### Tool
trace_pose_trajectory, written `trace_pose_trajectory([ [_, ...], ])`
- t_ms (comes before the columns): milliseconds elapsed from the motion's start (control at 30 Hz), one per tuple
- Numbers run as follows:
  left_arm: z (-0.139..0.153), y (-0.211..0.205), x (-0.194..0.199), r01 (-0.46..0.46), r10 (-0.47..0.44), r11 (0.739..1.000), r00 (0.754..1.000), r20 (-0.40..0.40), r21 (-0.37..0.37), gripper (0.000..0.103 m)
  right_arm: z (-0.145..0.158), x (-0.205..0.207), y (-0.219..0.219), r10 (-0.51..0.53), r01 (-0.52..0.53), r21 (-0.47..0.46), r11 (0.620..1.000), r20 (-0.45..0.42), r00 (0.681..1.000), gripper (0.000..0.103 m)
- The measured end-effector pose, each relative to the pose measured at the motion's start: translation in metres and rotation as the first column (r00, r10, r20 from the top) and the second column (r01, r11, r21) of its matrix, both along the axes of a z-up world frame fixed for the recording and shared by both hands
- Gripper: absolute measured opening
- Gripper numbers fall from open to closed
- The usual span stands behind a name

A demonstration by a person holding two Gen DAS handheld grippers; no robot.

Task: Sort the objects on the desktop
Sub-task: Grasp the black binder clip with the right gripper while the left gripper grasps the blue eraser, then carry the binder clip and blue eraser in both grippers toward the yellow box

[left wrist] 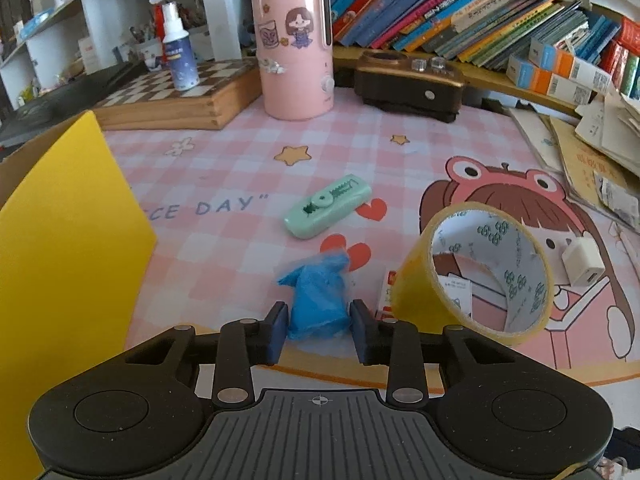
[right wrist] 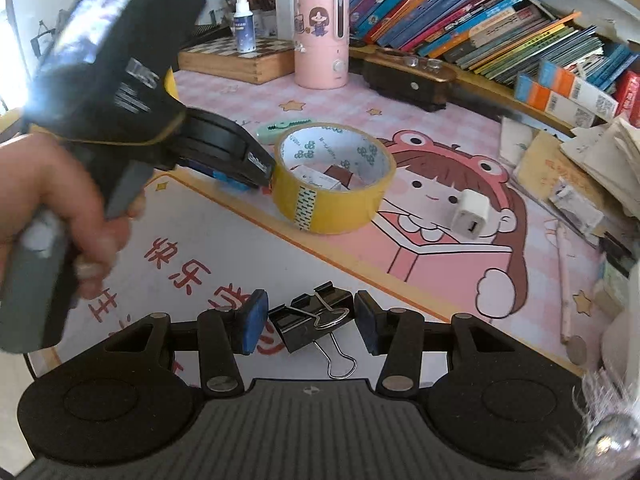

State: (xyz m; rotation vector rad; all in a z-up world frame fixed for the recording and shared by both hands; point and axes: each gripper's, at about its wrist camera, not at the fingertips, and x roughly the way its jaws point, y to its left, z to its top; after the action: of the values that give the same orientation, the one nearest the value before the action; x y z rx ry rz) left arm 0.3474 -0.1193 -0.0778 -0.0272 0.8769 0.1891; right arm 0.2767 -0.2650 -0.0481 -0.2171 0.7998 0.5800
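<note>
Left gripper (left wrist: 319, 326): nearly closed, its blue pads pressing both sides of a blue bag (left wrist: 318, 304); a hand (right wrist: 52, 208) holds its grip, seen in the right wrist view.
Blue bag: a small crumpled wad of thin, glossy blue plastic, with a loose twisted corner sticking out at the far left; it sits on the mat (left wrist: 240, 168), near the mat's front edge.
Right gripper (right wrist: 311, 322): part open, a pad on either side of a black clip (right wrist: 310, 326); whether the pads touch it I cannot tell.
Clip: black binder clips with silver wire handles, bunched together, one handle pointing toward the camera; they lie on the white front part of the mat.
Tape (left wrist: 476, 274): a wide yellow roll with a white printed core, tilted, just right of the bag, leaning on a small card or box.
Cutter (left wrist: 326, 212): mint green, beyond the bag.
Charger (left wrist: 582, 266): white cube, right of the tape.
Mat: pink checks, cartoon girl in a frog hat.
Far side: pink canister (left wrist: 294, 48), chessboard (left wrist: 176, 96), books (left wrist: 460, 8).
</note>
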Motion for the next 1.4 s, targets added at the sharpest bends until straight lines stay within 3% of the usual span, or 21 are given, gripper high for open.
trace_pose_trajectory([
  [233, 0.008, 0.004, -0.012, 0.012, -0.011, 0.999, 0.999, 0.033, -0.032, 0.028, 0.007, -0.007, -0.002, -0.031, 0.031, 0.012, 0.999, 0.007, 0.999, 0.044],
  [600, 0.056, 0.004, -0.101, 0.113, -0.097, 0.984, 0.989, 0.113, -0.139, 0.028, 0.022, -0.031, -0.013, -0.091, 0.09, 0.036, 0.995, 0.012, 0.996, 0.045],
  [900, 0.067, 0.017, -0.154, 0.144, -0.119, 0.965, 0.985, 0.125, -0.219, 0.028, 0.035, -0.063, -0.019, -0.152, 0.153, 0.073, 0.986, -0.008, 0.988, 0.045],
  [1400, 0.068, 0.075, -0.243, 0.219, -0.192, 0.949, 0.972, 0.135, -0.229, 0.028, 0.042, -0.147, 0.042, -0.209, 0.21, 0.045, 0.977, -0.026, 0.978, 0.045],
])
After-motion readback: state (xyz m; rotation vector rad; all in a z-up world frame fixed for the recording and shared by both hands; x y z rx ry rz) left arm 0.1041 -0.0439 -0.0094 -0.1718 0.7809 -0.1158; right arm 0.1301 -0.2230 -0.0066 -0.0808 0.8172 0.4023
